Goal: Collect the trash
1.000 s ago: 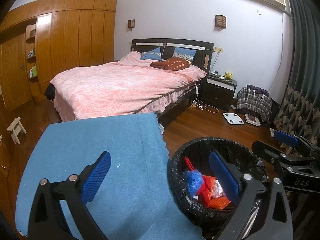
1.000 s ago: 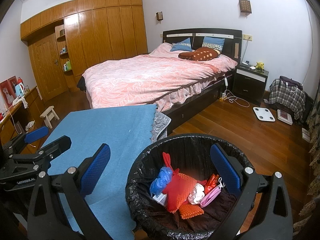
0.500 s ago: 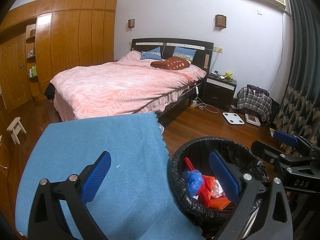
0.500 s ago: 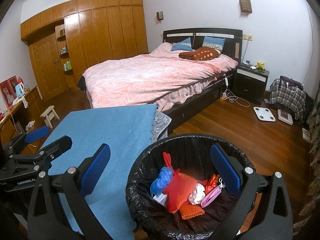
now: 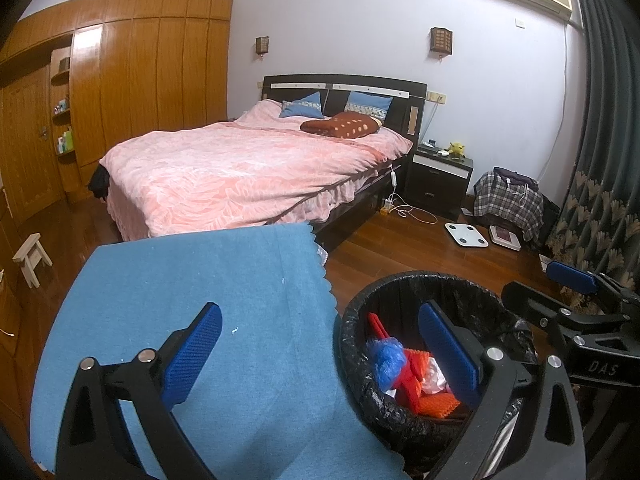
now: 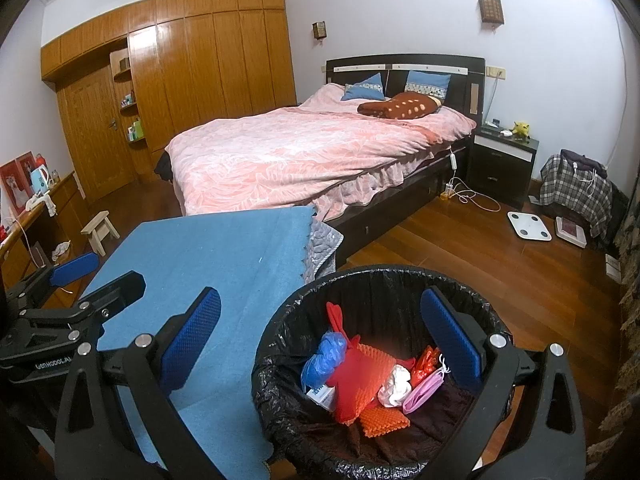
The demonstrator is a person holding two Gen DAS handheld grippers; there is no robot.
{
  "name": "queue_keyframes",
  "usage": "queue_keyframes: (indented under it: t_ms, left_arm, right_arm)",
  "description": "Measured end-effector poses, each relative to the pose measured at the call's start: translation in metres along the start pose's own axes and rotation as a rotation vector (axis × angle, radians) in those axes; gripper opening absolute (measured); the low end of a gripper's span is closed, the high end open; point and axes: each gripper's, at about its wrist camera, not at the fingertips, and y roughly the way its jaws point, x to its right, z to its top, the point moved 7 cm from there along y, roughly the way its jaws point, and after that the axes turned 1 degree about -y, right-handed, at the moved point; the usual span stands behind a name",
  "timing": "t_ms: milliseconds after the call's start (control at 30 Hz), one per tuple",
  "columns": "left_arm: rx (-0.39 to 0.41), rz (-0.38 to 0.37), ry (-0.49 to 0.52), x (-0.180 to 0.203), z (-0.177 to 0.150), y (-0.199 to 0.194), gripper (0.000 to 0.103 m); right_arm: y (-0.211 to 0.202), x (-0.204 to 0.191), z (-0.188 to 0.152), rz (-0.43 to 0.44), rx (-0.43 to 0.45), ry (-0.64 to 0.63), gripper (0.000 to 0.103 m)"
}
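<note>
Both the left gripper (image 5: 320, 356) and right gripper (image 6: 322, 340) are held empty, jaws spread, beside the bin (image 6: 280, 400) — the trash (image 6: 360, 372) lies inside, the blue-covered bench (image 5: 180, 300) bare

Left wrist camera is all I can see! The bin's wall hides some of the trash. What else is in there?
Observer: A pink thing, maybe a pouch, lies near the right wall of the bin, beside a crumpled white wad.
Operator: Is anything hiding under the blue bag?
Observer: Yes, a small white box with blue print pokes out just below the blue bag.
Operator: Is the other gripper carrying something?
Observer: No. The right gripper is open and empty, with one finger over the bin.
</note>
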Motion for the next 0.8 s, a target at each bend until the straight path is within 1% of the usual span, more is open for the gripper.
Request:
queue_keyframes:
  t_ms: [800]
  left_arm:
    - [-0.004, -0.001, -0.001, 0.0015, -0.0029, 0.0008, 0.097]
  right_arm:
    - [0.0001, -0.0007, -0.0002, 0.001, -0.002, 0.000, 0.097]
